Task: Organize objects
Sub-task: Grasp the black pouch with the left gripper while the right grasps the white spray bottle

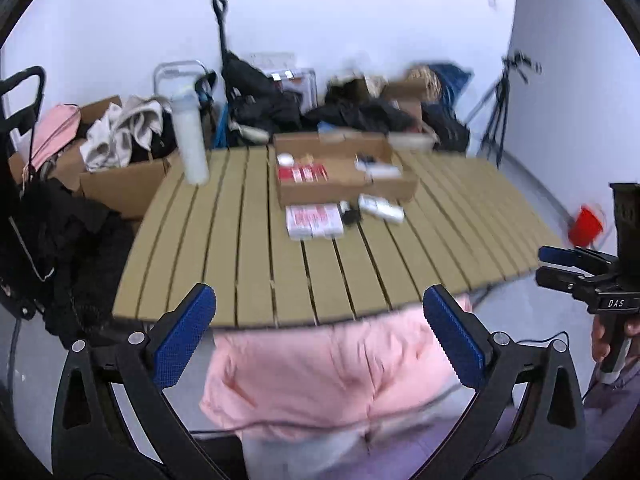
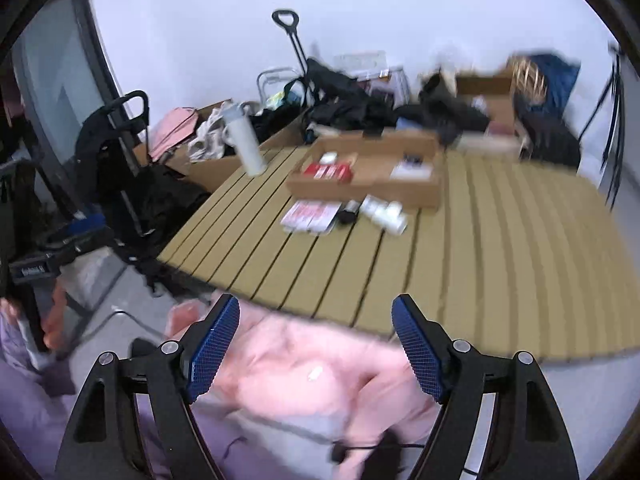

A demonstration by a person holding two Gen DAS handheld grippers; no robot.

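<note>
The only writing sharp enough to read is "DAS", white on a black plate on the right gripper (image 1: pixel 560 268) at the right edge of the left wrist view; the print on the red-and-white cartons is blurred past reading. In that view the left gripper (image 1: pixel 320 334) fills the bottom of the frame with its blue-padded jaws spread wide and nothing between them, hanging over pink clothing (image 1: pixel 332 376) short of the slatted table (image 1: pixel 224 240). In the right wrist view the right gripper (image 2: pixel 316 350) is likewise wide apart and empty at the bottom centre. At the middle of the frame a shallow cardboard box (image 1: pixel 340 184) sits on the table, holding red packets (image 1: pixel 304 174) on its left side and small dark and white items on its right. Just in front of the box lie flat red-and-white cartons (image 1: pixel 314 222), a small black object (image 1: pixel 350 216) and white bottles lying on their sides (image 1: pixel 380 207). A white flask (image 1: pixel 190 136) stands upright near the table's upper left corner. Behind the table, bags, clothes and cardboard boxes are piled against the wall, with a tripod (image 1: pixel 500 116) at upper right and a red container (image 1: pixel 586 226) on the floor at right.
</note>
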